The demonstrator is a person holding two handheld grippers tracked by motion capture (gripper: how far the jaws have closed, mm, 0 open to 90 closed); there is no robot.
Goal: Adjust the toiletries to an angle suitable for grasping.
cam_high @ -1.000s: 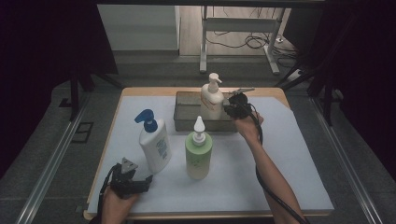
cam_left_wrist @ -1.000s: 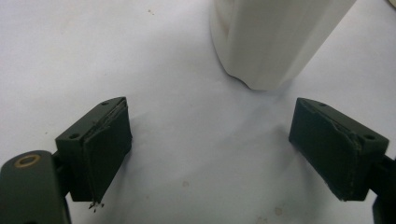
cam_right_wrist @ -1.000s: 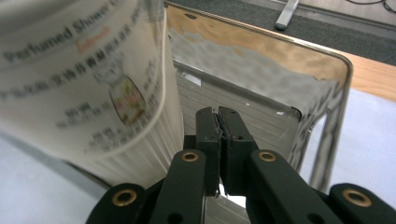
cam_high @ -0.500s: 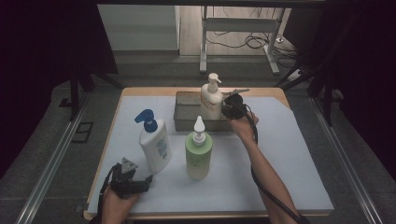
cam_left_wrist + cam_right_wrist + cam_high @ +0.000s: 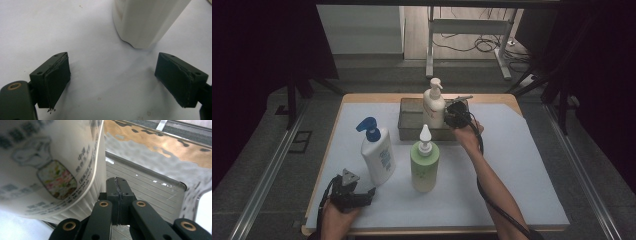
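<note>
I find my right gripper (image 5: 455, 114) at upper centre of the high view, jaws pressed together on nothing, just beside the cream pump bottle (image 5: 433, 104). That bottle stands in the grey metal tray (image 5: 408, 121), its label at the left of the right gripper view. My left gripper (image 5: 346, 191) rests at lower left, jaws wide apart, the white bottle with blue pump (image 5: 377, 152) near it. I judge placement nearly finished; next I should draw the right gripper clear without tipping the bottle.
</note>
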